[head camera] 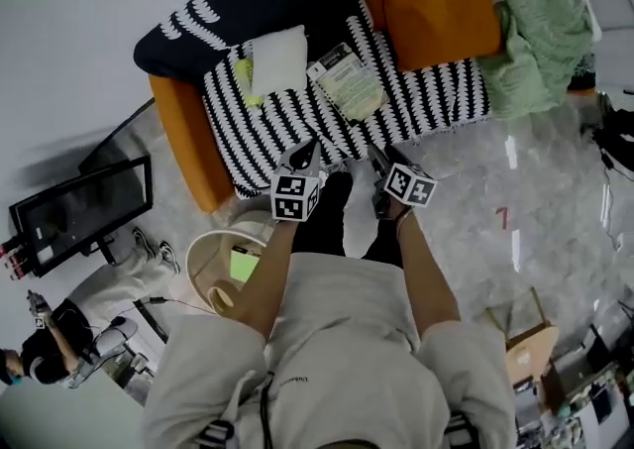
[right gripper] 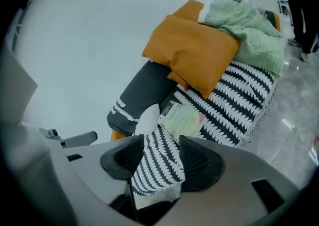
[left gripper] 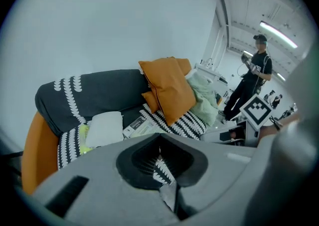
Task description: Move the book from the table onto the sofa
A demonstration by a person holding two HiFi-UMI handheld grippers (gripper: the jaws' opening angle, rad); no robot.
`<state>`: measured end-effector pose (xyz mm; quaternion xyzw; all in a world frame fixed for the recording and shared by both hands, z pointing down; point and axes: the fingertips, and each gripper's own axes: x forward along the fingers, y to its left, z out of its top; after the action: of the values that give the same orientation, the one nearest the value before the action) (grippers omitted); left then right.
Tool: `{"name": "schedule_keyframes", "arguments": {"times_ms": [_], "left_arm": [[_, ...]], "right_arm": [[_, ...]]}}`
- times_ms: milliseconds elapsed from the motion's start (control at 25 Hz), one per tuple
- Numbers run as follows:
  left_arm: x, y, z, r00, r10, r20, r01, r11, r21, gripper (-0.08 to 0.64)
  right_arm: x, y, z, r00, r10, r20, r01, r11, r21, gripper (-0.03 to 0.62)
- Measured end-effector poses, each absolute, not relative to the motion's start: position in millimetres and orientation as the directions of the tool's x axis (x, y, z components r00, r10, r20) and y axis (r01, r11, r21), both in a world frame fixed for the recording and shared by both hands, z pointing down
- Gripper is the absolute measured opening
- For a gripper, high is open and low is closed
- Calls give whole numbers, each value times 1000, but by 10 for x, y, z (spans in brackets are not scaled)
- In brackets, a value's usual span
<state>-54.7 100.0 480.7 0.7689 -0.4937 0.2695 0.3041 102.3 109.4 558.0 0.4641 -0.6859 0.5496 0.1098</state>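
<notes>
Since book point(head camera: 349, 82) lies on sofa point(head camera: 436, 92) seat, job looks done, so both grippers carry nothing: right gripper point(head camera: 384, 155) wide, left gripper point(head camera: 309, 148) pinched closed, both hanging by sofa front edge.

Pale grey short-sleeved shirt point(head camera: 337, 338), black trousers point(head camera: 322, 224). The left gripper point(head camera: 309, 148) and right gripper point(head camera: 381, 155): grey shells, black ribbed fingers point(right gripper: 199, 162), black-and-white marker cubes point(head camera: 295, 196).
</notes>
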Motion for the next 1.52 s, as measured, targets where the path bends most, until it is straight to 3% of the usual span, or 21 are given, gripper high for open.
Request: {"name": "schedule_keyframes", "arguments": {"times_ms": [200, 640, 1080, 1320, 1400, 1520], "left_arm": [[-413, 1167, 4601, 317, -642, 698, -948, -197, 250, 9], [-52, 1295, 4106, 228, -723, 652, -967, -88, 241, 9], [293, 2026, 4155, 142, -754, 641, -968, 29, 248, 9], [443, 2335, 4231, 127, -759, 639, -968, 46, 247, 9], [446, 2396, 4286, 119, -751, 649, -964, 70, 258, 9], [465, 2438, 4320, 113, -746, 657, -961, 87, 264, 11]], "right_arm": [[1055, 1101, 5208, -533, -551, 642, -754, -35, -656, 206], [1167, 1096, 4370, -571, -499, 652, -815, 445, -372, 206], [1446, 1528, 4256, -597, -458, 659, -742, 627, -237, 199], [1630, 1655, 4316, -559, -484, 673, -748, 645, -158, 111], [1694, 1704, 4324, -542, -497, 677, -759, 635, -141, 33], [1763, 1764, 4311, -537, -504, 676, -763, 633, -134, 12]]}}
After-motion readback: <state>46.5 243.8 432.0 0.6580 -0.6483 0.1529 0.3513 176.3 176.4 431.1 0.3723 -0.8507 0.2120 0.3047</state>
